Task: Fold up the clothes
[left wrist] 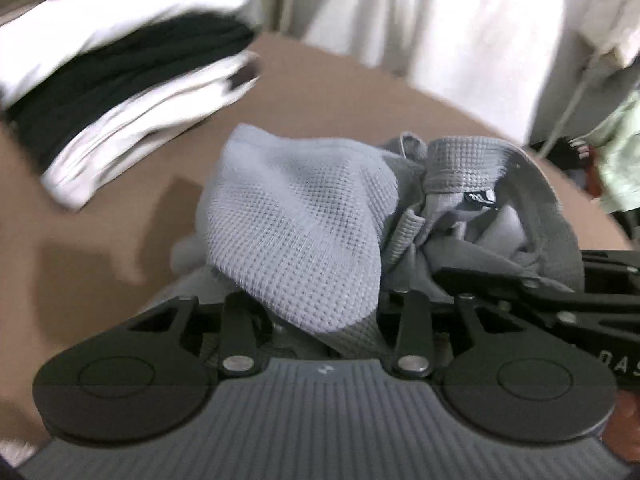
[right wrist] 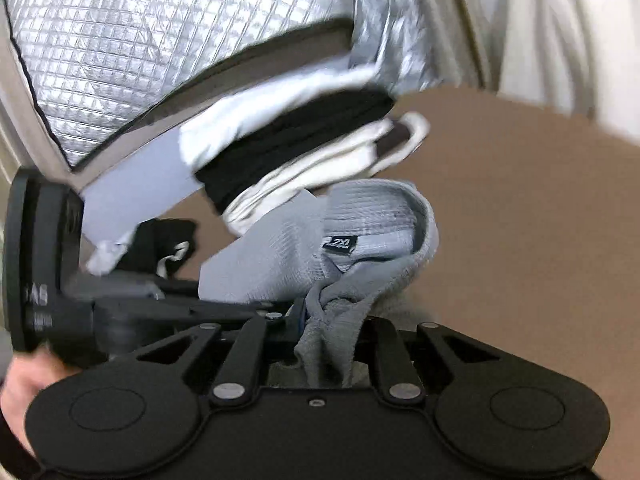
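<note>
Nearest to me, my left tongs (left wrist: 316,320) are clenched on a bunch of the grey waffle-knit garment (left wrist: 296,216), the cloth gathered between the fingers and spilling forward over them. My right tongs (right wrist: 326,344) pinch another fold of the same garment just below its neckband, where a small black size label (right wrist: 339,245) shows. The garment hangs crumpled between the two grips, above the brown worktop (right wrist: 520,220), so I judge this piece barely started: it is picked up, but not yet spread flat or folded. Farther off on the worktop sits a neat stack of folded white and black clothes (left wrist: 120,80), which I take as work already done. Behind it stands a silver quilted panel (right wrist: 160,48). At the far right, other loose fabric (left wrist: 616,160) may be waiting.
</note>
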